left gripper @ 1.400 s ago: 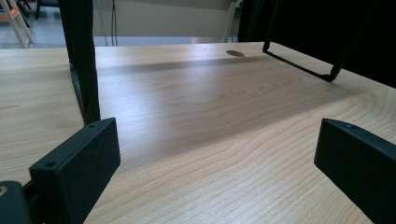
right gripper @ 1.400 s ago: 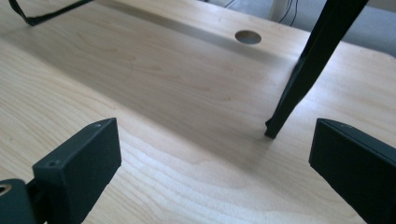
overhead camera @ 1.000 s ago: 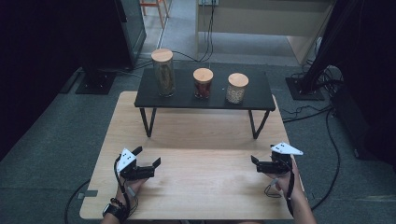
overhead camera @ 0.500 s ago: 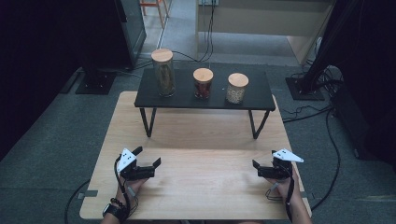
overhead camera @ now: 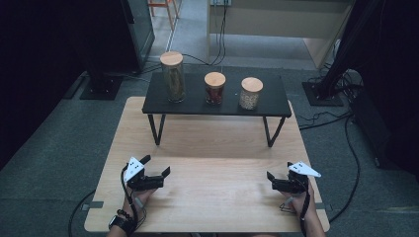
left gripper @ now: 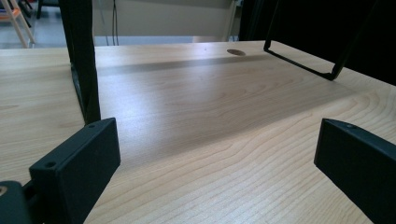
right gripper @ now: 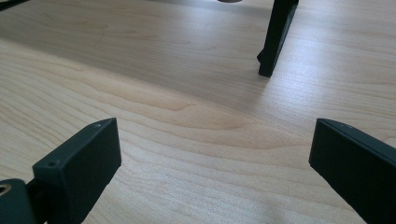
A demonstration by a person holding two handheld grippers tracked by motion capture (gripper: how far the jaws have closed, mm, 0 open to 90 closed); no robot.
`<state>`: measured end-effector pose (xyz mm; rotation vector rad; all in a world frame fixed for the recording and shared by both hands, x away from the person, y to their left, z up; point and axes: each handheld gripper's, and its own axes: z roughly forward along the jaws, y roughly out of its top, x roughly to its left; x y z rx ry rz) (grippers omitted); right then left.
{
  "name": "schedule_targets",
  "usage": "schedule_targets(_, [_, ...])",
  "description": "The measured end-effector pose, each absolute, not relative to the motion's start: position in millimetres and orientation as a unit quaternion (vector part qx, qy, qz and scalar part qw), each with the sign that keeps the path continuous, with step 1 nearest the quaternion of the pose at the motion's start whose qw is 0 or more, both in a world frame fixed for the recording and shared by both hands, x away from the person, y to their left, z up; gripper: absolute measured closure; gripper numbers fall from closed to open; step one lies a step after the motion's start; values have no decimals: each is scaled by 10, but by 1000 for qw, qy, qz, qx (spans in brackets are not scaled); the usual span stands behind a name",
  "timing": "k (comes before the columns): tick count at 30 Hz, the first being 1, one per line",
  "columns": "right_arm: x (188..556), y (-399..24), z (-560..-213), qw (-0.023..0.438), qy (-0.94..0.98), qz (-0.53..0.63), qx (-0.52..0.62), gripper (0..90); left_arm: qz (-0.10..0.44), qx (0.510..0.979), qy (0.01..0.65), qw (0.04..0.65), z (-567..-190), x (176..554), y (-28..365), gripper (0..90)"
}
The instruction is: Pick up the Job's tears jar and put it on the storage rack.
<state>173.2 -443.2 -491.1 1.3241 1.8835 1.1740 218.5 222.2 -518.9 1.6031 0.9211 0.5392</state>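
Note:
Three wooden-lidded glass jars stand in a row on a low black shelf at the far side of the wooden table: a tall jar with brownish contents, a short jar with red contents, and a short jar with pale contents. My left gripper rests near the table's front left, open, nothing between its jaws. My right gripper rests at the front right, also open and empty. Both point toward the shelf.
The shelf stands on thin black legs, with bare wood underneath and in front. Cables trail on the grey floor to the right. Dark equipment stands flank the table's far corners.
My right gripper has slid a little toward the table's near edge. The left gripper and the jars have stayed put.

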Motion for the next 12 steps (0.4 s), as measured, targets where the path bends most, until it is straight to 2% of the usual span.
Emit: schedule_targets(12, [1743, -4437, -4916, 267, 700, 437, 498, 22, 227, 683, 393, 572, -5188, 2191, 2236, 3])
